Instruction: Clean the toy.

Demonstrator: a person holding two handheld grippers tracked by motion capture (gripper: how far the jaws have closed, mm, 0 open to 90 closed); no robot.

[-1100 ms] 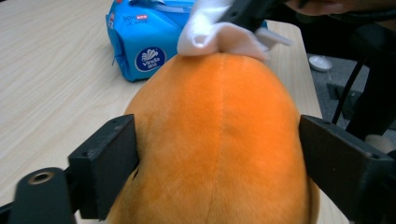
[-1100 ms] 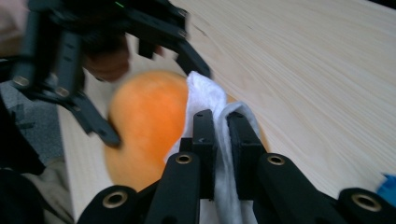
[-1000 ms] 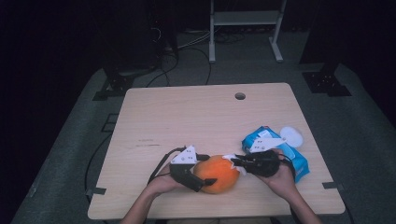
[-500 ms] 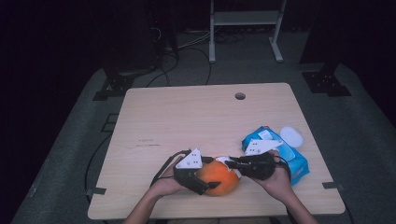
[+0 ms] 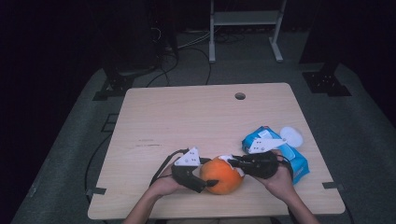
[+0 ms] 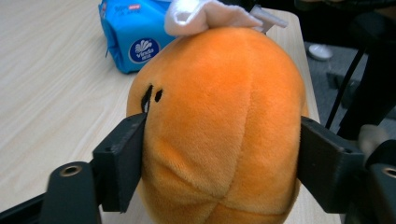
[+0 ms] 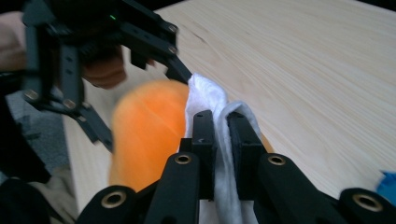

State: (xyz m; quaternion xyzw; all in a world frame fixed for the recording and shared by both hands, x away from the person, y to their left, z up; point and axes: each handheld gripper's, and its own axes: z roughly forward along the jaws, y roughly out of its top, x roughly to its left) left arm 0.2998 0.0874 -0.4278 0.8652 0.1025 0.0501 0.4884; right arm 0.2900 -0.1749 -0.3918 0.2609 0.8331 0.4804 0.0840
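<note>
An orange plush ball [image 5: 223,175] with a small black face rests on the table [image 5: 187,116] near its front edge. My left gripper [image 5: 205,179] holds it from the left. In the left gripper view the jaws have just been closing, and both pads [image 6: 123,158] press into the sides of the plush [image 6: 224,121]. My right gripper [image 5: 236,163] comes in from the right, shut on a white wipe [image 7: 208,95] that lies against the top of the plush [image 7: 149,126]. The wipe [image 6: 205,14] sits on the plush's crown.
A blue pack of wipes [image 5: 275,144] lies by the right hand, with a white round lid [image 5: 292,136] at its far end. A cable hole [image 5: 240,96] sits near the table's far edge. Dark floor and stands surround the table.
The left gripper's jaws have drawn in against the orange plush. Both hands and the plush have stayed nearly where they were.
</note>
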